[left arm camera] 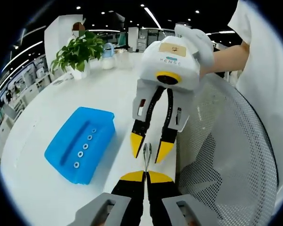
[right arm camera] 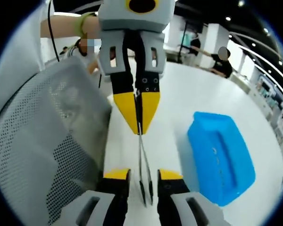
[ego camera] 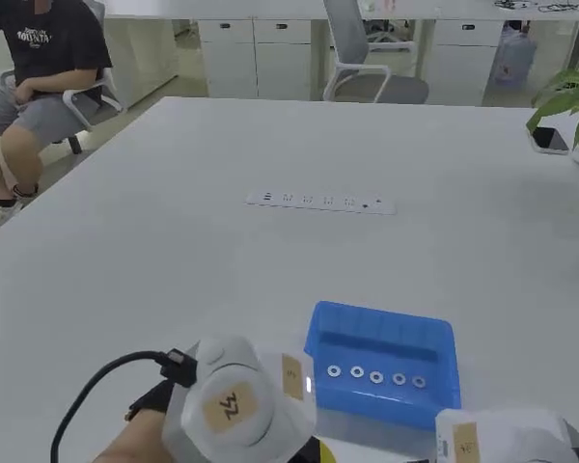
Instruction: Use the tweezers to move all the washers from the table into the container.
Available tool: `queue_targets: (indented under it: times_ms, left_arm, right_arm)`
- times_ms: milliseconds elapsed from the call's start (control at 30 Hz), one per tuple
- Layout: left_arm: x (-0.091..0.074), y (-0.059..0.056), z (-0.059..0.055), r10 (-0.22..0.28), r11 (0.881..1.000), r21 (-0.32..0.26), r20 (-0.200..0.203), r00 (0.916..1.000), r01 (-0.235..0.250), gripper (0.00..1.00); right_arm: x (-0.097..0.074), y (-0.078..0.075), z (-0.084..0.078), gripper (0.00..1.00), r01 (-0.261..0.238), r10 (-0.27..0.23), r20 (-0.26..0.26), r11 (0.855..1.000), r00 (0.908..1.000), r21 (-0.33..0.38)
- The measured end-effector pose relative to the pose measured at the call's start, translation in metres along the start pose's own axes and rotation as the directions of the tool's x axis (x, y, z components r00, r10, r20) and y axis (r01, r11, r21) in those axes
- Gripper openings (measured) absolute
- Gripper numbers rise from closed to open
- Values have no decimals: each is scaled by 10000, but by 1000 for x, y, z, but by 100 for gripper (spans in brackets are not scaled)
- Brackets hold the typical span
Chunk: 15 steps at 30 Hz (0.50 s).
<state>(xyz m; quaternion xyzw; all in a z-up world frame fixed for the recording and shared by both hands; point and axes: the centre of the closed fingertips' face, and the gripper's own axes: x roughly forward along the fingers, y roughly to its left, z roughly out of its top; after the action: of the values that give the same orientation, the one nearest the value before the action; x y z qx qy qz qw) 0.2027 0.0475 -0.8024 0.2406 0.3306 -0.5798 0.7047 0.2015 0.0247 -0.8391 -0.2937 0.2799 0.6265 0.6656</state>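
Observation:
A blue container [ego camera: 382, 340] stands on the white table [ego camera: 174, 251] near its front edge, with several washers [ego camera: 376, 376] in a row inside. The washers [left arm camera: 85, 146] also show in the container [left arm camera: 66, 160] in the left gripper view. My left gripper [left arm camera: 146, 176] is shut on metal tweezers [left arm camera: 146, 154], which point at my right gripper [left arm camera: 150, 148]. In the right gripper view my right gripper [right arm camera: 144, 175] is open, with the tweezers [right arm camera: 144, 186] between its jaws. The left gripper [right arm camera: 139, 126] holds their far end. The container [right arm camera: 221, 155] lies to the right.
A white power strip [ego camera: 320, 202] lies mid-table. A plant [ego camera: 571, 95] and a phone [ego camera: 549, 140] sit at the far right. A person sits on a chair [ego camera: 77, 101] at the far left. A mesh chair back [left arm camera: 226, 160] is close behind the grippers.

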Motion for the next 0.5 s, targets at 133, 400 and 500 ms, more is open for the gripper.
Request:
queue_targets:
  times_ms: [133, 400, 500]
  left_arm:
    - [4, 4, -16, -111, 9999, 97, -796, 9968, 119, 0]
    - [15, 12, -37, -131, 9993, 301, -2417, 9703, 210, 0]
    - [19, 13, -40, -89, 9975, 642, -3003, 9538, 296, 0]
  right_arm:
    - [-14, -2, -3, 33, 540, -568, 426, 9965, 9975, 645]
    - [-56, -8, -17, 43, 1628, -1884, 1035, 9626, 9766, 2167]
    - [-67, -10, -27, 45, 1981, -2219, 832, 9530, 9715, 2291]
